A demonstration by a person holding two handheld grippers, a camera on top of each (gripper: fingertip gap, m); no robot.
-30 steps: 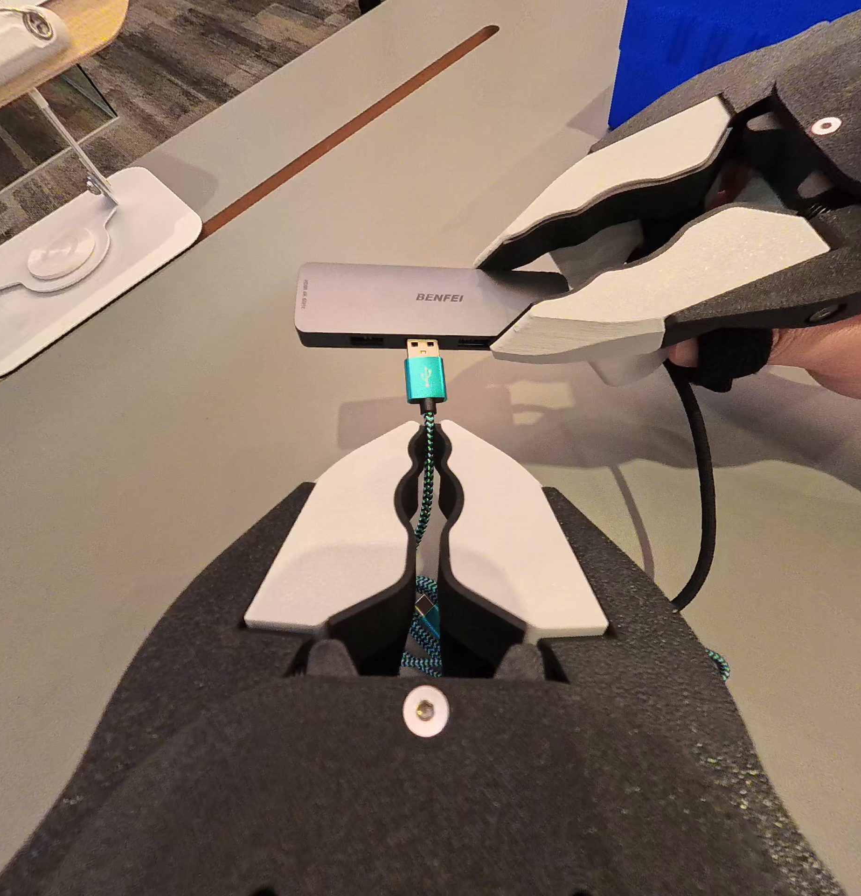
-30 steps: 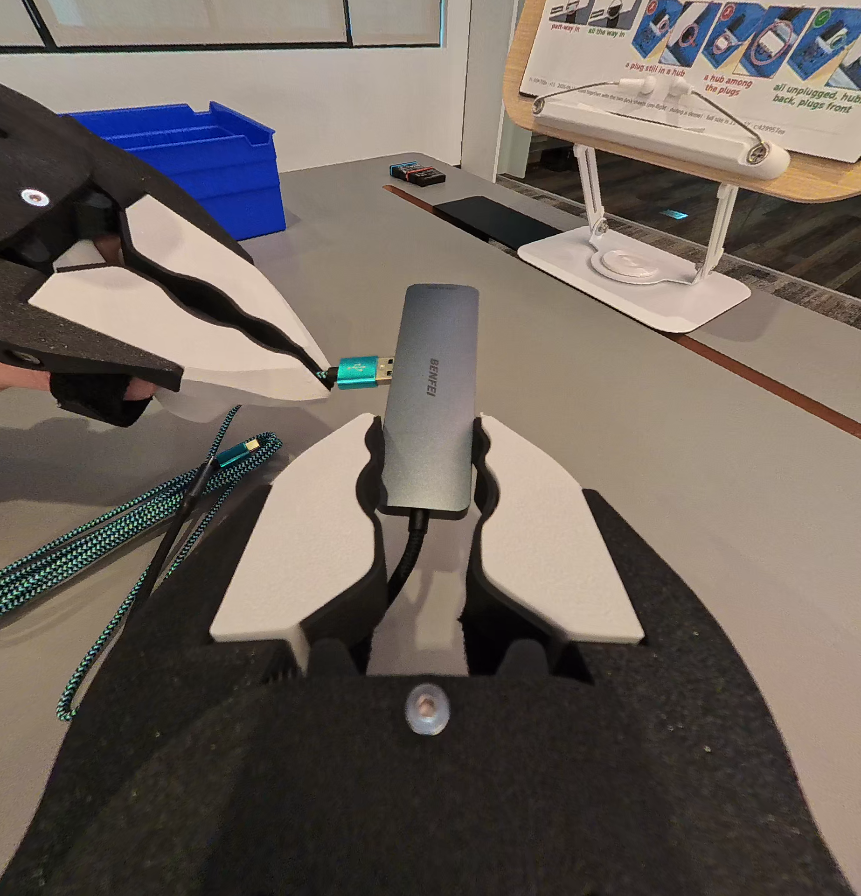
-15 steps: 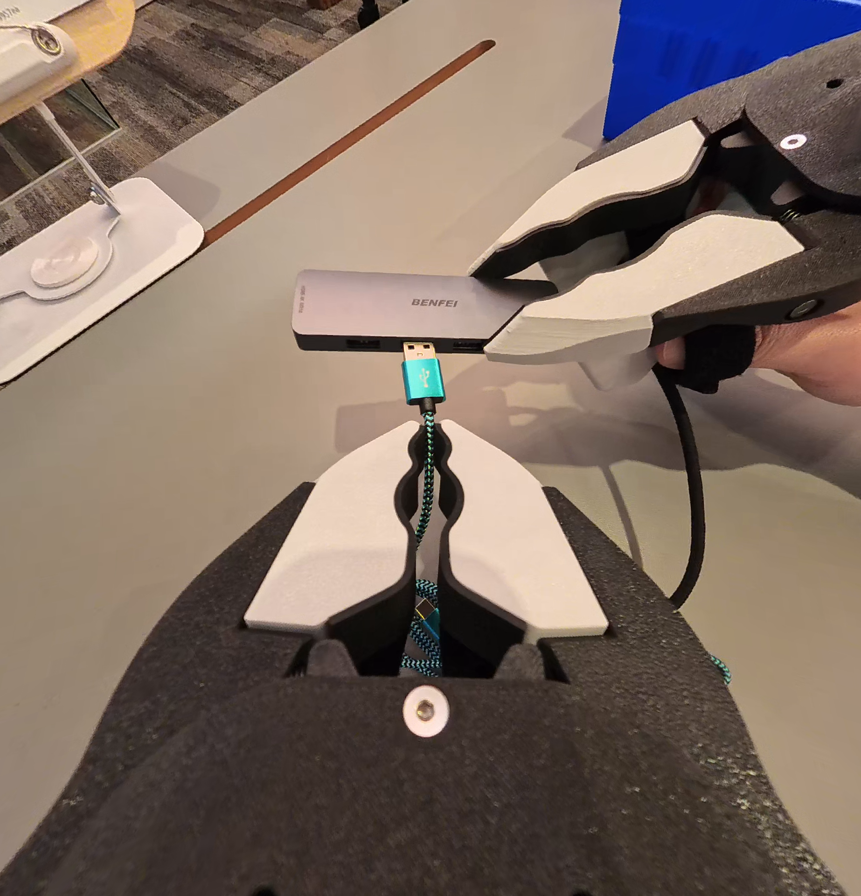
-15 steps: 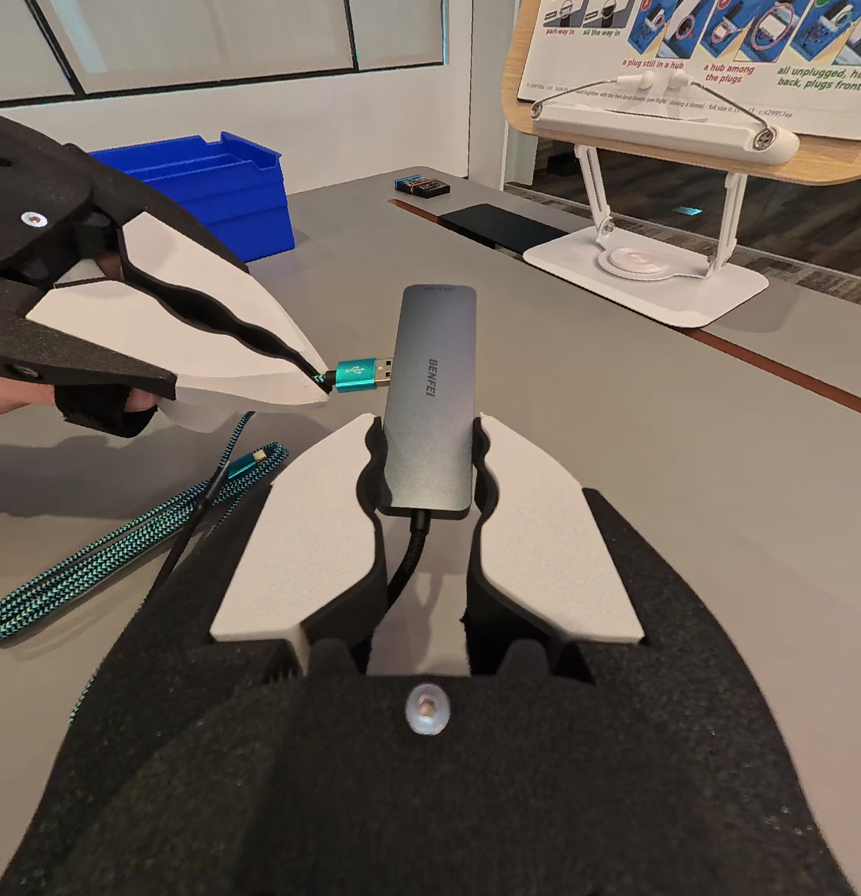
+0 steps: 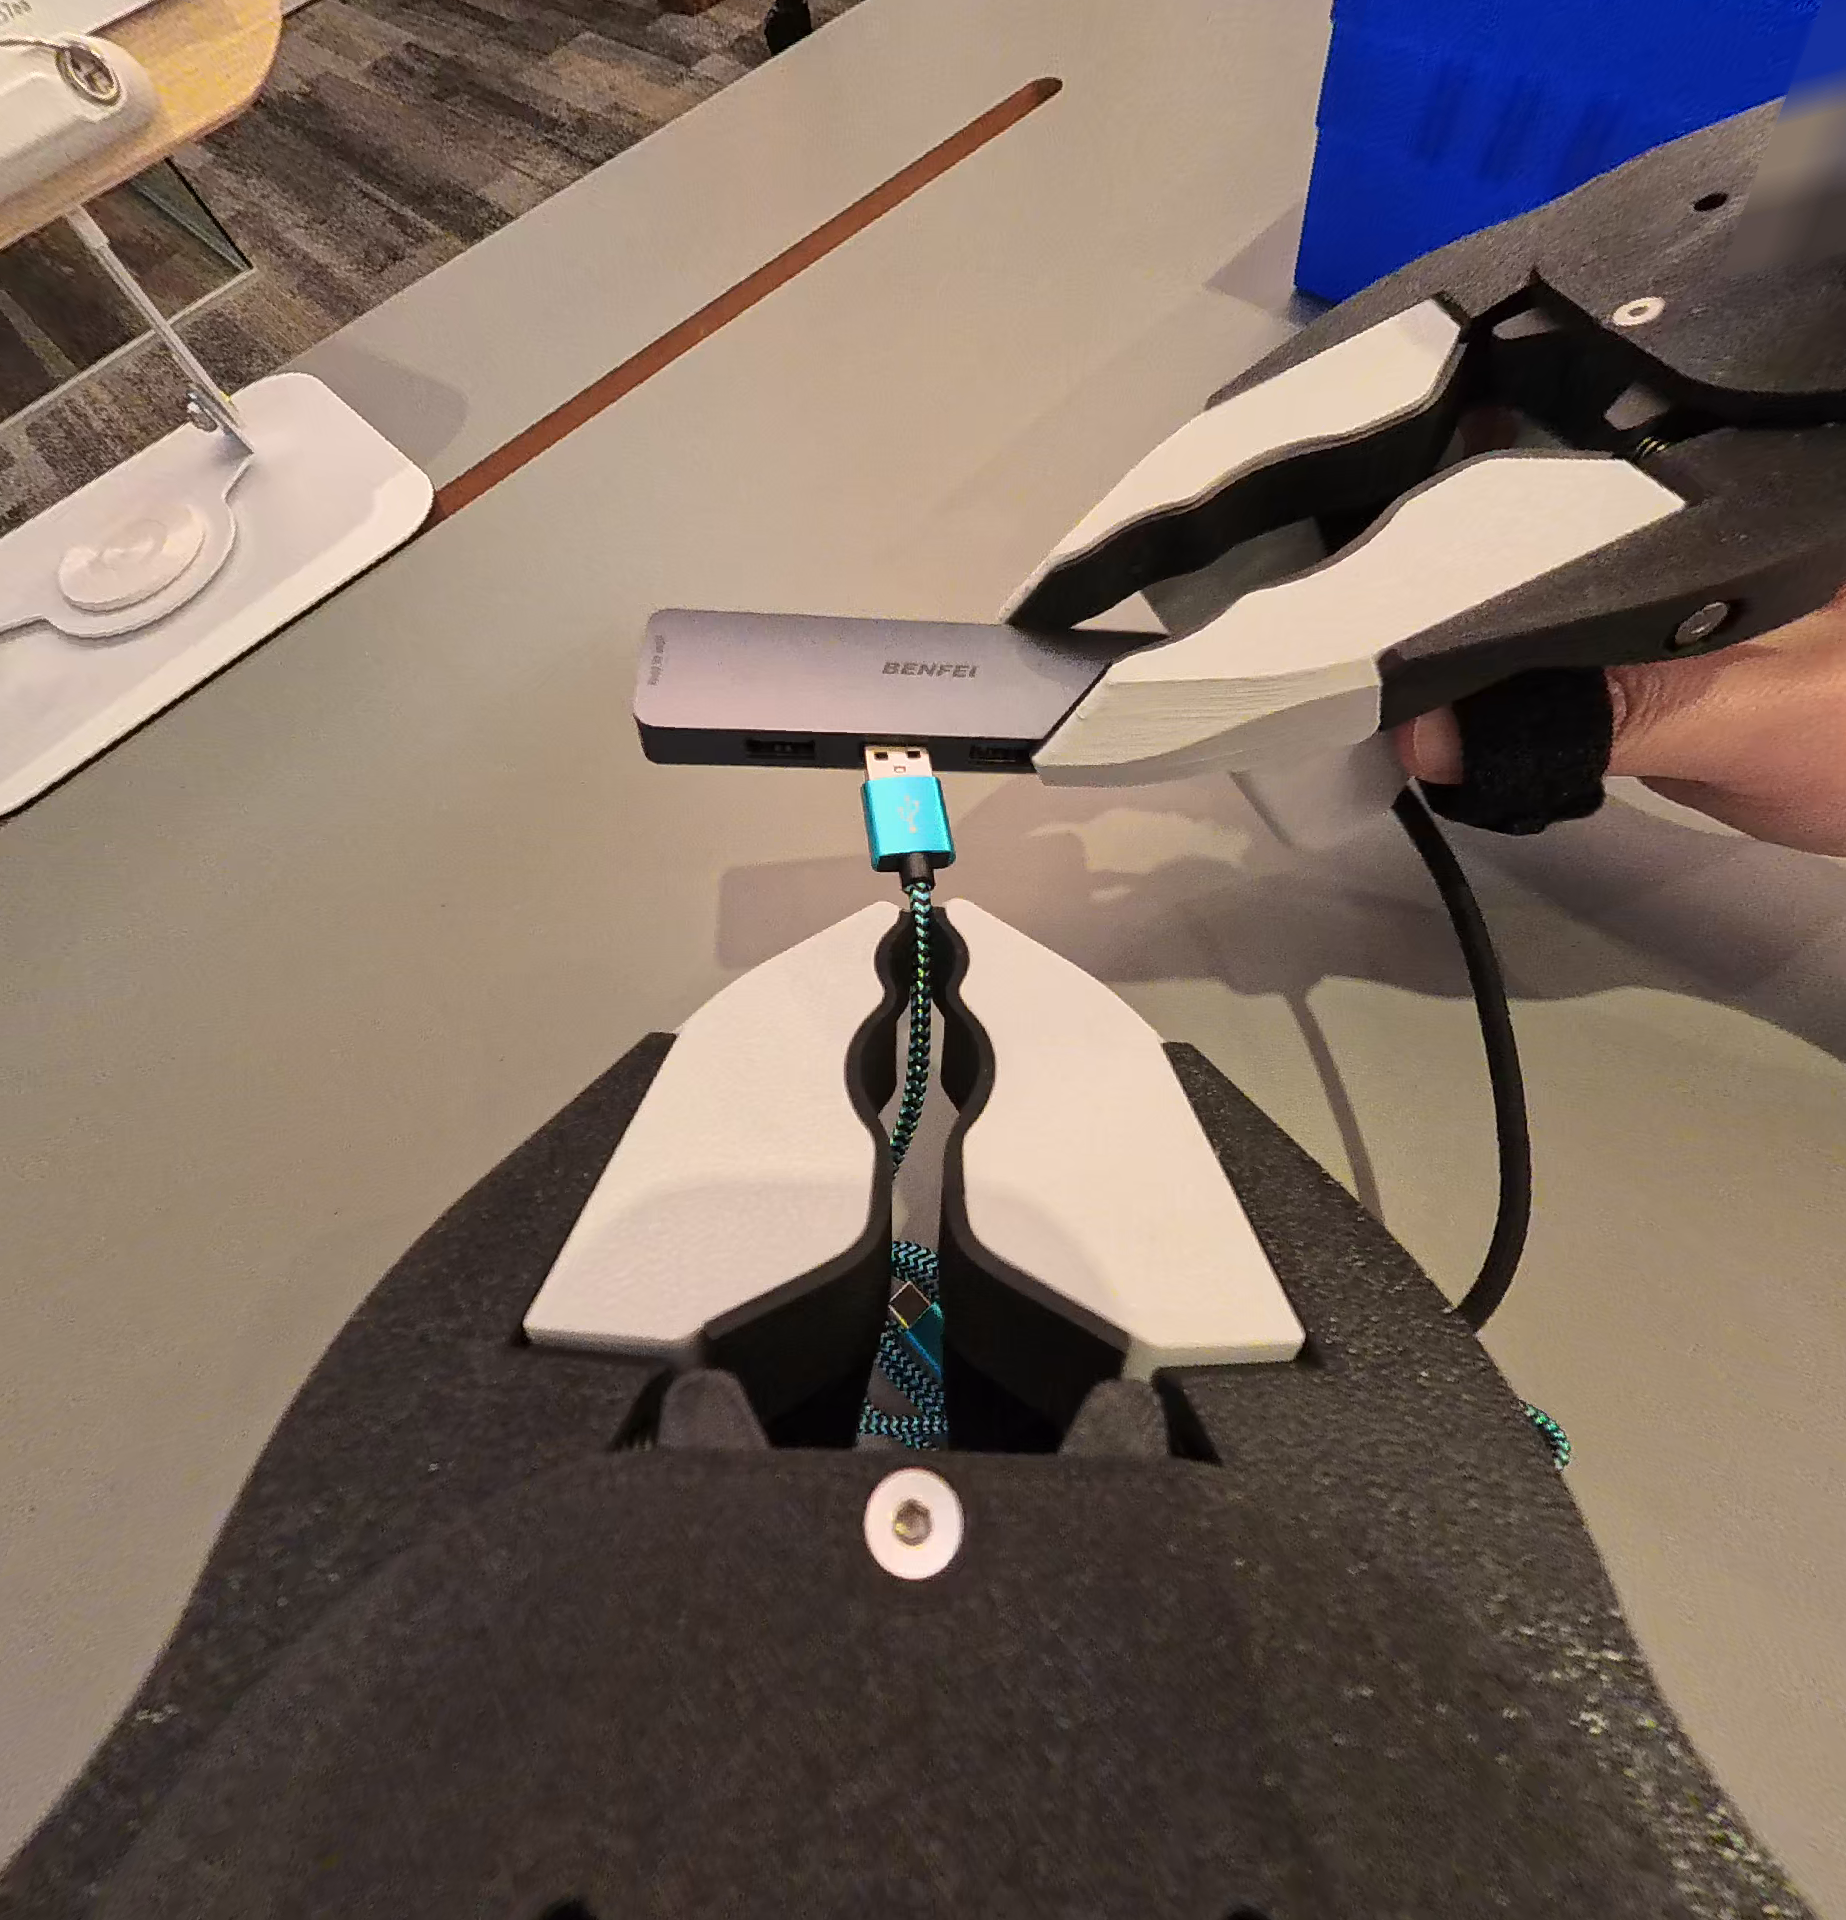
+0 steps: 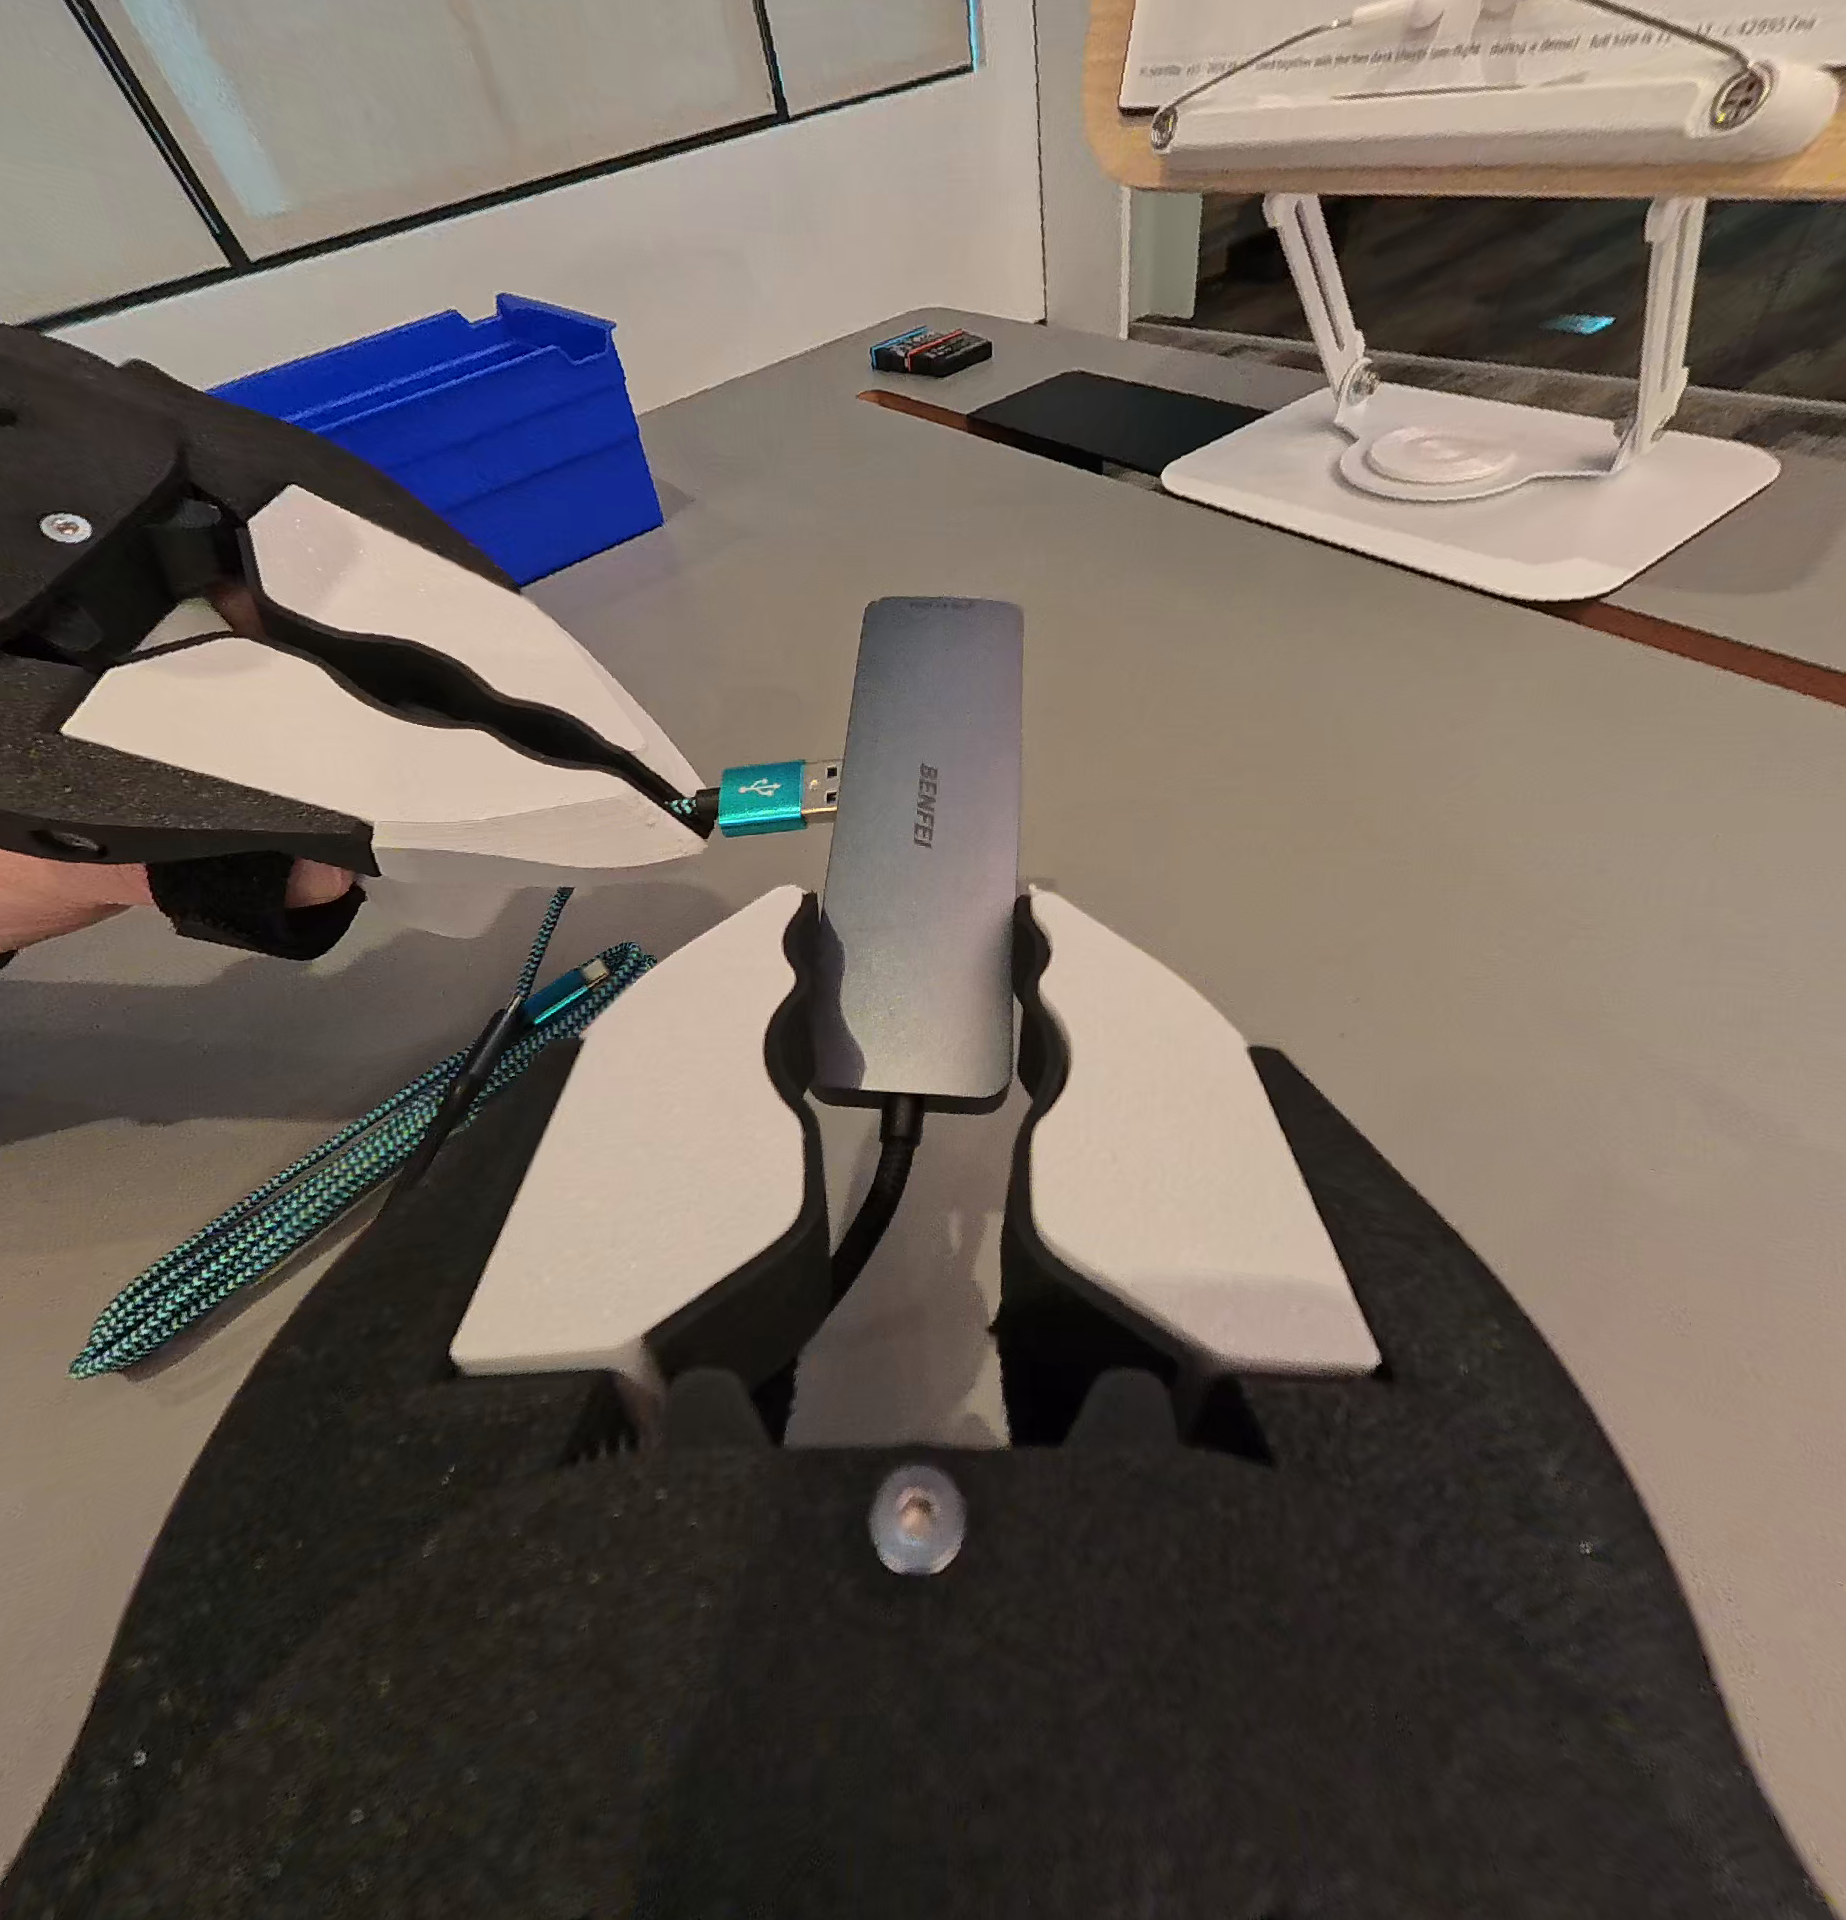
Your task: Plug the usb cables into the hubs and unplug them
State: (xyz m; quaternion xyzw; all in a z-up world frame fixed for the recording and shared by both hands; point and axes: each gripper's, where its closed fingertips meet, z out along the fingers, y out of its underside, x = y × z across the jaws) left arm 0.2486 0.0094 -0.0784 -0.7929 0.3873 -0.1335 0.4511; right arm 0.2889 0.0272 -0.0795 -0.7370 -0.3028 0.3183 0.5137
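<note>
My left gripper point(image 5: 921, 906) is shut on a teal and black braided USB cable point(image 5: 915, 1049), just behind its teal plug point(image 5: 904, 819). The plug's metal tip touches the middle port on the side of a grey hub point(image 5: 846, 681). My right gripper point(image 6: 917, 894) is shut on the hub point(image 6: 924, 842) at its cable end and holds it level above the table. In the right wrist view the left gripper point(image 6: 690, 821) comes in from the left with the plug point(image 6: 768, 798) against the hub's side. The hub's black cable point(image 5: 1501, 1049) hangs down to the table.
The rest of the braided cable point(image 6: 306, 1174) lies coiled on the grey table point(image 6: 1418, 935) at the left. A blue bin point(image 6: 483, 426) stands behind the left gripper. A white stand point(image 6: 1470, 499) with a board, a black pad point(image 6: 1106, 416) and a small box point(image 6: 934, 348) are at the far right. The tips of one gripper are about 5 cm away from the tips of the other.
Both grippers have drifted a little while keeping their hold. The plug tip has crept slightly closer into the hub's middle port.
</note>
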